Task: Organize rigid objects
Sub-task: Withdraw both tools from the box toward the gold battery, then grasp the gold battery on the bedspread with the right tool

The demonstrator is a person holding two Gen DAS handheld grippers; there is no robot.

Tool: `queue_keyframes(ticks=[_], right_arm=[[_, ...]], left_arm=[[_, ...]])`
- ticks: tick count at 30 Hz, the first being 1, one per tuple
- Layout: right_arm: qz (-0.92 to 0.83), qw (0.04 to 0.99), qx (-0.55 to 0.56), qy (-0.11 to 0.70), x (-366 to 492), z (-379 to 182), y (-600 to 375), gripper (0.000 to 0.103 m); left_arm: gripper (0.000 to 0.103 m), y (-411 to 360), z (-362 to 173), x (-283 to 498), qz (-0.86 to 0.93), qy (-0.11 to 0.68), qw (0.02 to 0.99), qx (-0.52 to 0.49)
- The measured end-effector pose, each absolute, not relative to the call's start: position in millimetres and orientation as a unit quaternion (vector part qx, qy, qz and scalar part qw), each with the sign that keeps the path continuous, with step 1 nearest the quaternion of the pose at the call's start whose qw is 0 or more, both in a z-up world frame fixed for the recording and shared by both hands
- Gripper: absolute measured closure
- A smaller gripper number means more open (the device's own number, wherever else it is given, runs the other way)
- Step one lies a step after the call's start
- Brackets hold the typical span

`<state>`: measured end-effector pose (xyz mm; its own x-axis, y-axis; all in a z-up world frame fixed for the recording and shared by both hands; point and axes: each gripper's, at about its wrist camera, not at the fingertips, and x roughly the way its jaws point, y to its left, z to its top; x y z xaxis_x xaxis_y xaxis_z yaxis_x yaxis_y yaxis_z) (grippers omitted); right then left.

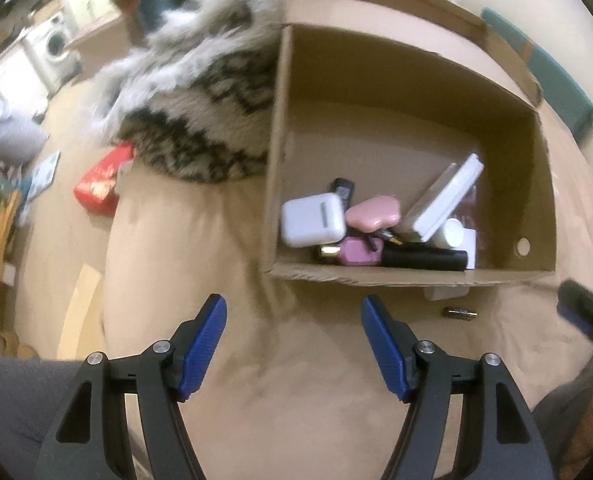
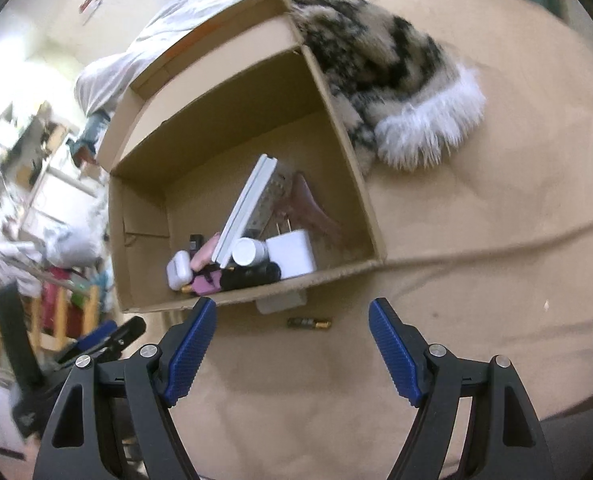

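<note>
The open brown cardboard box (image 1: 412, 276) rests on a tan bed cover (image 1: 304, 380), its near wall facing both tools. Small rigid items are piled against that near wall inside: a white earbud case (image 1: 312, 220), a pink heart-shaped case (image 1: 372, 212), a pink bottle with a gold cap (image 1: 352, 252), a black cylindrical tube (image 1: 424, 259), a white round-capped jar (image 2: 245, 251), a white plug adapter with metal prongs (image 2: 290, 258), and a flat white slab (image 2: 242, 212) leaning tilted on the pile. A translucent pink hair clip (image 2: 312, 208) lies deeper in the box, behind the adapter.

Outside the box, a single black-and-gold battery (image 2: 309, 323) lies on the bed cover just in front of the near wall. A small white flat piece (image 2: 281, 303) protrudes from under that wall.

The left tool (image 1: 294, 320) has its blue-padded fingers apart, nothing between them, above bare cover left of the battery. The right tool (image 2: 292, 324) is likewise spread and empty; the battery appears between its fingertips in the right wrist view, untouched.

A furry cream-and-black patterned blanket (image 2: 380, 64) lies against the box's side wall.
</note>
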<state>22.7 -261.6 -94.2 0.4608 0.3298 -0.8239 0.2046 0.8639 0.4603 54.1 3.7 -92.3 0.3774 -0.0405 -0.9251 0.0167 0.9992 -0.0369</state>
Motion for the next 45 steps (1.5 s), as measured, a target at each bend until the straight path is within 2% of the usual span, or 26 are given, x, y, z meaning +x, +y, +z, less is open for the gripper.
queue_keyframes(ticks=[8, 14, 17, 24, 25, 26, 27, 29, 35, 42, 44, 45], right_arm=[[0.023, 0.776, 0.262, 0.573, 33.6, -128.1, -254.9, 0.02], [0.009, 0.76, 0.191, 0.621, 57.3, -159.8, -221.1, 0.02], [-0.002, 0.737, 0.19, 0.648, 62.0, -183.5, -210.3, 0.02], [-0.06, 0.763, 0.095, 0.636, 65.3, -195.8, -177.7, 0.02], [-0.064, 0.767, 0.085, 0.632, 64.7, -196.1, -174.5, 0.022], [-0.066, 0.772, 0.075, 0.627, 64.0, -195.3, -171.6, 0.029], [-0.066, 0.777, 0.067, 0.622, 63.3, -193.5, -169.9, 0.043], [-0.062, 0.782, 0.058, 0.617, 62.5, -189.2, -167.7, 0.058], [-0.029, 0.774, 0.096, 0.625, 52.4, -176.3, -172.5, 0.058], [0.011, 0.796, 0.141, 0.589, 20.7, -114.3, -209.0, 0.058], [0.016, 0.813, 0.153, 0.562, 12.1, -98.3, -222.2, 0.058], [0.018, 0.82, 0.167, 0.547, 9.8, -92.2, -230.3, 0.058]], left_arm=[[0.036, 16.1, -100.0, 57.4, -0.01, 0.579, 0.813, -0.056], [0.036, 13.4, -98.4, 58.6, -0.017, 0.582, 0.81, -0.067], [0.036, 13.0, -97.6, 59.4, -0.018, 0.581, 0.811, -0.071], [0.036, 12.0, -100.1, 60.4, -0.019, 0.585, 0.808, -0.072], [0.036, 11.7, -100.7, 60.4, -0.019, 0.586, 0.807, -0.071], [0.036, 11.5, -101.0, 60.3, -0.019, 0.586, 0.807, -0.07], [0.036, 11.7, -101.4, 60.4, -0.019, 0.586, 0.807, -0.07], [0.036, 11.0, -101.5, 60.3, -0.019, 0.585, 0.808, -0.069], [0.036, 9.5, -102.4, 59.1, -0.02, 0.582, 0.811, -0.057], [0.036, -3.4, -109.4, 53.8, -0.043, 0.588, 0.805, -0.07], [0.033, -13.8, -112.8, 51.0, -0.056, 0.591, 0.801, -0.074], [0.027, -24.9, -116.6, 49.2, -0.073, 0.597, 0.795, -0.077]])
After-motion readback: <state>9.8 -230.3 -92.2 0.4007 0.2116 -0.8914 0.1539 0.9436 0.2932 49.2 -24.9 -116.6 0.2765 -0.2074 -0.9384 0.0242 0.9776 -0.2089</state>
